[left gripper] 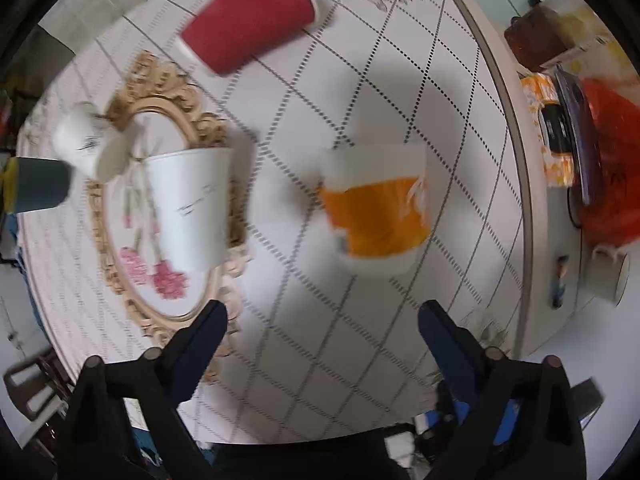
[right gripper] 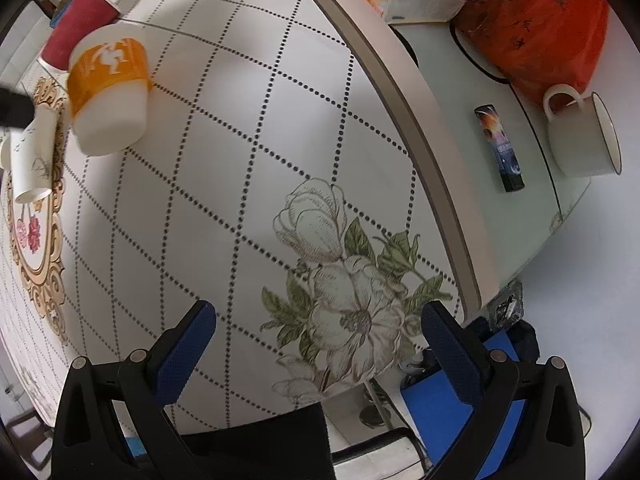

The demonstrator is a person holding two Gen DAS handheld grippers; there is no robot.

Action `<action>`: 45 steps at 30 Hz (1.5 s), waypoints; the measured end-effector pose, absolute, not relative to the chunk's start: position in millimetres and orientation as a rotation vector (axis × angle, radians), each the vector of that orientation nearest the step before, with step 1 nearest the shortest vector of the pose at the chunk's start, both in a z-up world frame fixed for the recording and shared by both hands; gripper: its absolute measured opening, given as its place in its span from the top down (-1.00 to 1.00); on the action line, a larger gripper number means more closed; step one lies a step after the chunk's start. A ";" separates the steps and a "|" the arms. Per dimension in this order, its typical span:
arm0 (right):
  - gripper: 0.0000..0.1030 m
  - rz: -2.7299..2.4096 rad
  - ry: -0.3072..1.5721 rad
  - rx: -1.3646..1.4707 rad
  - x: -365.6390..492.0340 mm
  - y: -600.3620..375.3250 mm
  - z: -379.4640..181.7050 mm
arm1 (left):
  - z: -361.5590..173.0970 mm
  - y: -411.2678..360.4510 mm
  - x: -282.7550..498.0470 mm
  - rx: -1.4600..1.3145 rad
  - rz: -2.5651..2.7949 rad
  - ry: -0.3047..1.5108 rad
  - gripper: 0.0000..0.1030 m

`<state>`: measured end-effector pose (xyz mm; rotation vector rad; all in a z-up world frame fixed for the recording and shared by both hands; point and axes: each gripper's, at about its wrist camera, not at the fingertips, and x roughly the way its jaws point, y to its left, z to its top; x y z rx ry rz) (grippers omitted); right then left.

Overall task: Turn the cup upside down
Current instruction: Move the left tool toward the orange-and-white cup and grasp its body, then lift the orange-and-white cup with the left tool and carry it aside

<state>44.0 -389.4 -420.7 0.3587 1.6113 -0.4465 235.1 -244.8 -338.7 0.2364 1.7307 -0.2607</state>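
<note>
An orange and white cup (left gripper: 378, 208) stands on the white patterned table (left gripper: 360, 360), blurred by motion; it also shows in the right wrist view (right gripper: 110, 88) at the far left. My left gripper (left gripper: 322, 312) is open and empty, just short of the cup. My right gripper (right gripper: 318, 314) is open and empty over the flower print near the table's edge, far from the cup. A red cup (left gripper: 250, 16) stands behind it, and a white paper cup (left gripper: 192, 206) stands on a gold-framed mat (left gripper: 120, 280).
A smaller white cup (left gripper: 86, 142) and a dark cylinder (left gripper: 38, 184) stand at the left. Beyond the table's rim (right gripper: 400, 100) is a lower surface with a white enamel mug (right gripper: 580, 136), a small dark tube (right gripper: 500, 148), a red bag (right gripper: 540, 20) and boxes.
</note>
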 end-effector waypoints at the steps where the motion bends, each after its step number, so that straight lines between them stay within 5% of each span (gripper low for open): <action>1: -1.00 -0.445 1.617 0.356 45.7 -392.3 -423.4 | -343.4 -248.3 238.7 0.221 -0.262 1.746 -0.83; 30: -1.00 -0.420 1.748 0.202 74.1 -433.2 -457.7 | -421.5 -313.6 271.7 0.353 -0.320 1.804 -0.82; 35: -1.00 -0.414 1.751 0.199 76.5 -433.9 -459.7 | -433.7 -317.8 272.3 0.402 -0.317 1.793 -0.38; 45: -1.00 -0.397 1.755 0.220 73.7 -438.7 -451.8 | -438.4 -326.9 256.1 0.471 -0.328 1.716 -0.36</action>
